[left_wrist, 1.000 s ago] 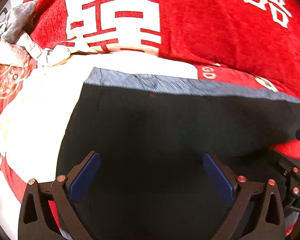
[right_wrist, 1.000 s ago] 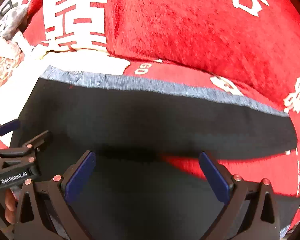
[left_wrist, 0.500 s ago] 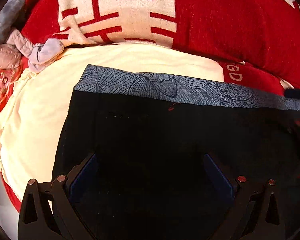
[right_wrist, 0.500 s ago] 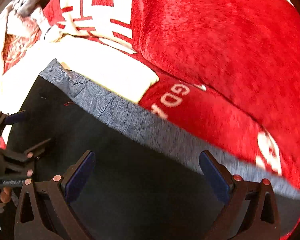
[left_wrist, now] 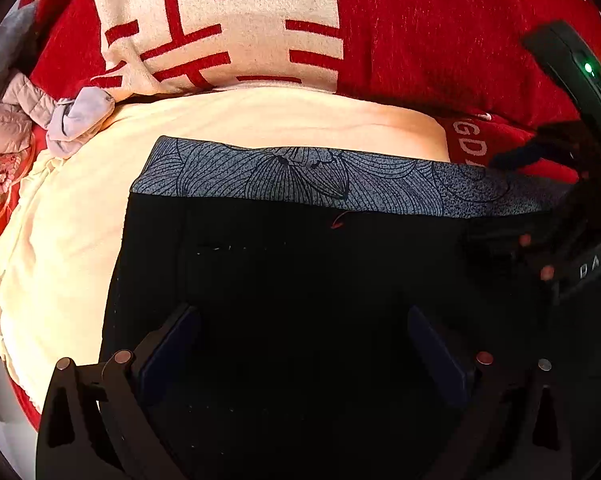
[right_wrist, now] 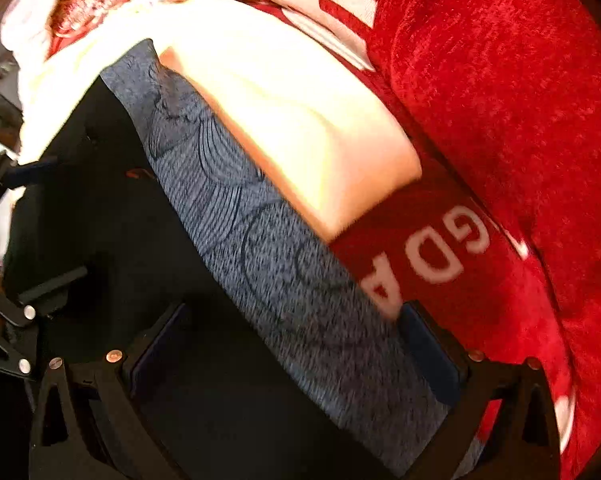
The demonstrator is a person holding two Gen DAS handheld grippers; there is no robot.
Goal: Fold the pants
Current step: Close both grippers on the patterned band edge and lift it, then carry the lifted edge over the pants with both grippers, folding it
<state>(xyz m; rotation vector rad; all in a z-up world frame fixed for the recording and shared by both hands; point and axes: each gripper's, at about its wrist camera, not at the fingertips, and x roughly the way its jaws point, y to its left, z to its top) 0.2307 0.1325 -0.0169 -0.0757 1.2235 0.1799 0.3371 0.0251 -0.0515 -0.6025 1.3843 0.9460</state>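
Since a second ago both cameras have closed in on the pants: the patterned waistband, then a thin blue-grey strip far ahead, now fills much more of each view, and the right wrist view has swung so that the band runs on a slant from upper left to lower right.

Biggest in sight is the red plush blanket (left_wrist: 440,40) with its cream block of red characters, heaped behind everything; in the right wrist view it (right_wrist: 500,100) fills the right side, with white letters "GDA" on a flatter red strip. In front of it lies a cream cloth (left_wrist: 260,120), spread on the bed, and the black pants (left_wrist: 300,280) lie flat on that cloth, their grey-blue waistband (left_wrist: 300,176) with dark flower lines on the far edge. A small red thread mark sits just below the band. At far left a pale lilac padded garment (left_wrist: 40,112) is bunched beside the cream cloth.

The left gripper (left_wrist: 300,344) hangs over the black fabric with its jaws spread wide and nothing between them. The right gripper (right_wrist: 292,344) is likewise wide apart and empty, straddling the waistband (right_wrist: 260,240), its right blue pad near the band's edge; whether the pads touch the cloth I cannot tell.
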